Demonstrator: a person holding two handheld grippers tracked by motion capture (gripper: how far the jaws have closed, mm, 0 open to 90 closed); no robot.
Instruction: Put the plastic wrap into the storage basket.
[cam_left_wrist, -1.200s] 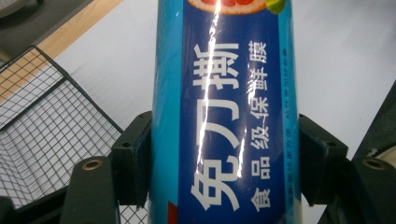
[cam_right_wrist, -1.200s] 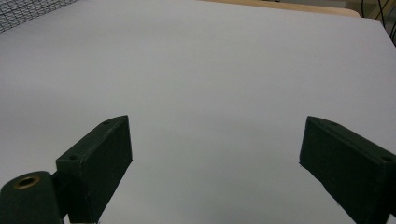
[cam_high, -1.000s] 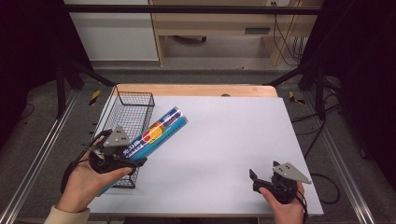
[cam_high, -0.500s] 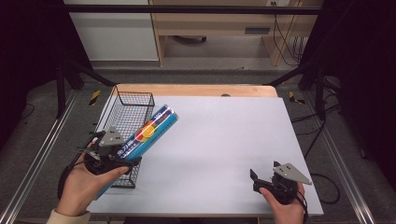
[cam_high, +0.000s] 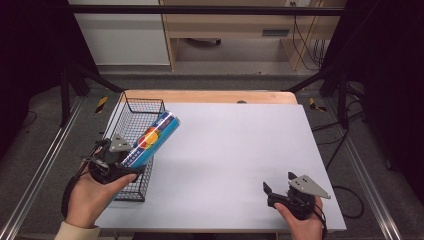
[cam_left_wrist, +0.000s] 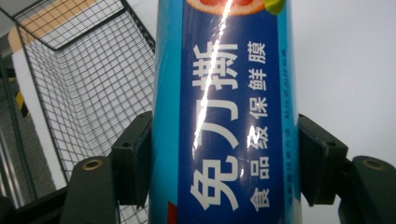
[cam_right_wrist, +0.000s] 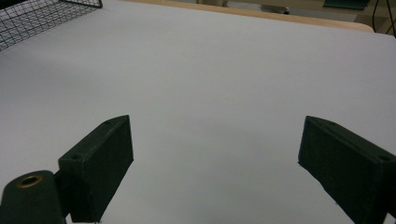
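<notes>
Nearest the person, the right gripper (cam_high: 276, 192) rests low at the table's (cam_high: 235, 145) near right corner, its jaws spread wide over bare white surface. Across at the left, the left gripper (cam_high: 120, 160) pinches a blue roll of cling film (cam_high: 150, 139) near its lower end, both jaws pressed against its sides. The roll tilts up and away, apparently above the black wire basket (cam_high: 142, 107) at the table's left edge, though whether it touches the rim is unclear.
</notes>
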